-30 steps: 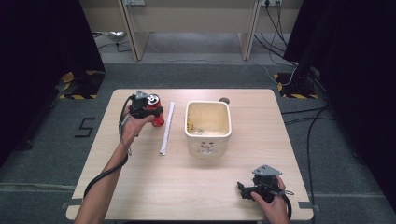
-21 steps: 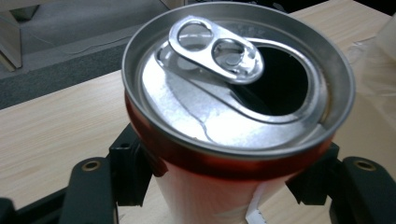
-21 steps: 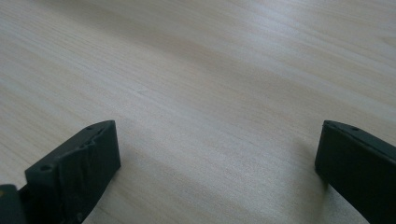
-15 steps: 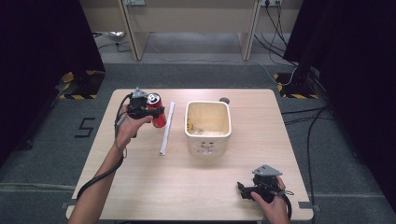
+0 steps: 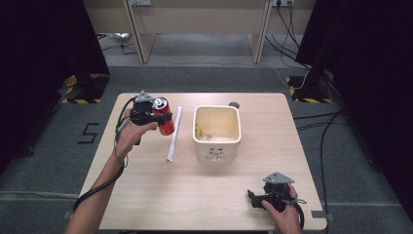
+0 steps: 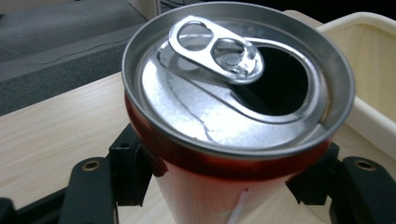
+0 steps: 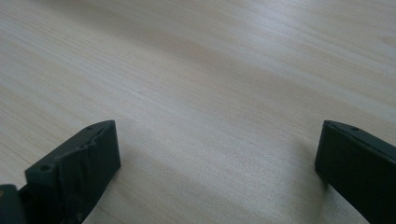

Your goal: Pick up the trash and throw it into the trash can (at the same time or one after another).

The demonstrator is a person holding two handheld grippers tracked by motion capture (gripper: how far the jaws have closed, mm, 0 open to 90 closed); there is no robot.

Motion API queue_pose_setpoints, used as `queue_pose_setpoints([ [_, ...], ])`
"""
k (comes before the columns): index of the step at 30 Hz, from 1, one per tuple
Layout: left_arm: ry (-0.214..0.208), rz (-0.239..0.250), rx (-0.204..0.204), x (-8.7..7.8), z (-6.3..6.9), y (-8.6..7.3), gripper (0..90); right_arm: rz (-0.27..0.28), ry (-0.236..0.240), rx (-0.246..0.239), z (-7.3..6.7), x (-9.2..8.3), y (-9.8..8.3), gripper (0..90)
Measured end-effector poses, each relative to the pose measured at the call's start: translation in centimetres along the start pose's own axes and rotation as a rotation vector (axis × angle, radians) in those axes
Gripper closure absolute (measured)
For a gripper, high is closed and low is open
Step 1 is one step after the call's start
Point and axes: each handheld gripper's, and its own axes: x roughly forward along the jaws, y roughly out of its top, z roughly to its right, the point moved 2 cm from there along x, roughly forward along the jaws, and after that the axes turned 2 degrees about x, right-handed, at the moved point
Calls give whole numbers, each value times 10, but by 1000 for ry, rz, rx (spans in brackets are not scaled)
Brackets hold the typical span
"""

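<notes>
A red drink can [image 5: 165,123] with an opened silver top [image 6: 233,84] is at the table's back left. My left gripper [image 5: 158,117] is shut on it, one black jaw pressed to each side of the can's body [image 6: 224,186]. Whether the can rests on the table or hangs just above it I cannot tell. A cream plastic bin [image 5: 216,141] stands in the middle of the table, and its rim [image 6: 369,28] lies just beyond the can. My right gripper [image 5: 253,197] is low over the front right of the table, open, with bare wood between its jaws [image 7: 215,154].
A long white wrapped straw [image 5: 174,134] lies on the wooden table [image 5: 160,195] between the can and the bin. A small brown round thing [image 5: 234,104] sits behind the bin. Cables [image 5: 311,117] run over the grey floor to the right.
My left gripper and the can have shifted slightly toward the near side. The right gripper has stayed where it was.
</notes>
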Motion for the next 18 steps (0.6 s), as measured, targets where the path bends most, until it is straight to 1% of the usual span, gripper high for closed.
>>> queue_pose_setpoints([
  [4, -16, -4, 17, -4, 6, 3, 342, 0, 0, 0, 0, 0, 0, 3],
  [8, -30, 2, 36, -10, 13, 9, 342, 0, 0, 0, 0, 0, 0, 3],
  [9, -30, 2, 36, -10, 13, 9, 342, 0, 0, 0, 0, 0, 0, 3],
  [12, -48, 11, 41, -14, 18, 13, 342, 0, 0, 0, 0, 0, 0, 3],
  [18, -61, 18, 50, -18, 23, 19, 342, 0, 0, 0, 0, 0, 0, 3],
])
